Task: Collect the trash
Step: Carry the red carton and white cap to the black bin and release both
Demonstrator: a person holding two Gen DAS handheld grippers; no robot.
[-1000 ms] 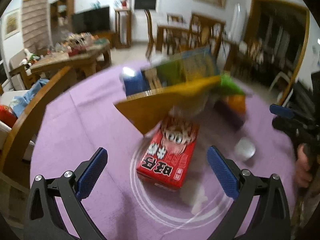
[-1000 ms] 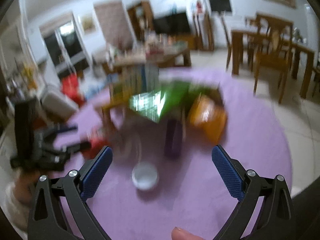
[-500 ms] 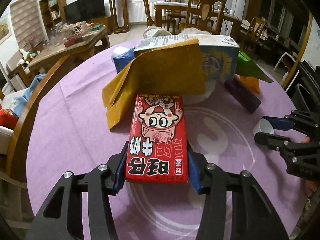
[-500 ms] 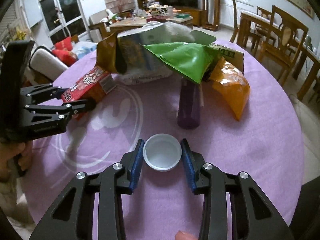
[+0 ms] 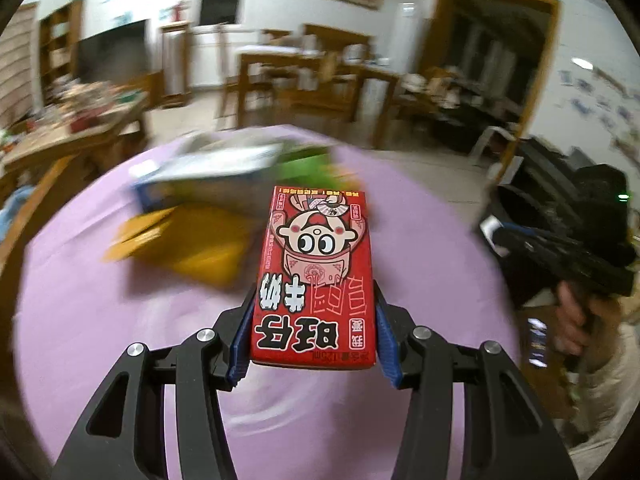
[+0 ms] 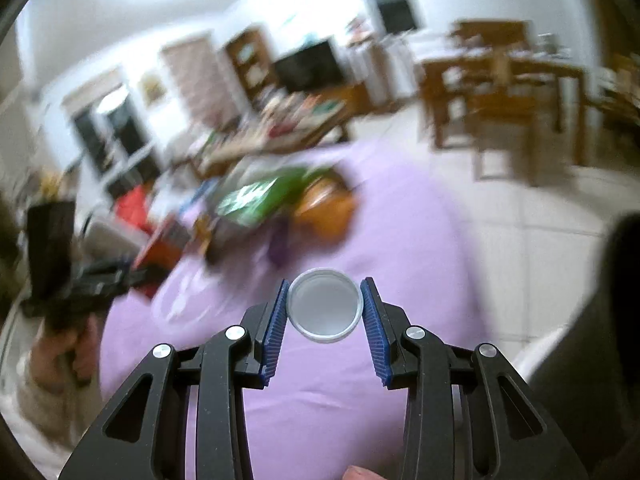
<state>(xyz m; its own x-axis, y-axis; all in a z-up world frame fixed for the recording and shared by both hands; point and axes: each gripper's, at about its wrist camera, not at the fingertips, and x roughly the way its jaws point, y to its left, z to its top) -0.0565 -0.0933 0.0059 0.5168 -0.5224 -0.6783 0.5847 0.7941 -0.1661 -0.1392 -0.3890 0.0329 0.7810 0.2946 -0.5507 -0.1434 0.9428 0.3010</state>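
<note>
My left gripper (image 5: 314, 312) is shut on a red milk carton (image 5: 318, 276) with a cartoon face and holds it above the purple tablecloth (image 5: 100, 320). My right gripper (image 6: 325, 312) is shut on a small white plastic lid (image 6: 325, 306), lifted above the same cloth (image 6: 320, 400). A blurred pile of trash stays on the table: a yellow bag (image 5: 192, 244), a blue-white box (image 5: 204, 176), a green bag (image 6: 260, 196), an orange bag (image 6: 326, 212) and a purple bottle (image 6: 279, 244).
The other gripper and hand show at the right of the left wrist view (image 5: 560, 256) and at the left of the right wrist view (image 6: 80, 280). Wooden chairs and tables (image 6: 508, 100) stand behind on a tiled floor. A dark object (image 6: 592, 320) fills the right edge.
Both grippers closed on their items, then lifted them off the table. The carton and the lid now hang in the air, and the background is blurred by motion.
</note>
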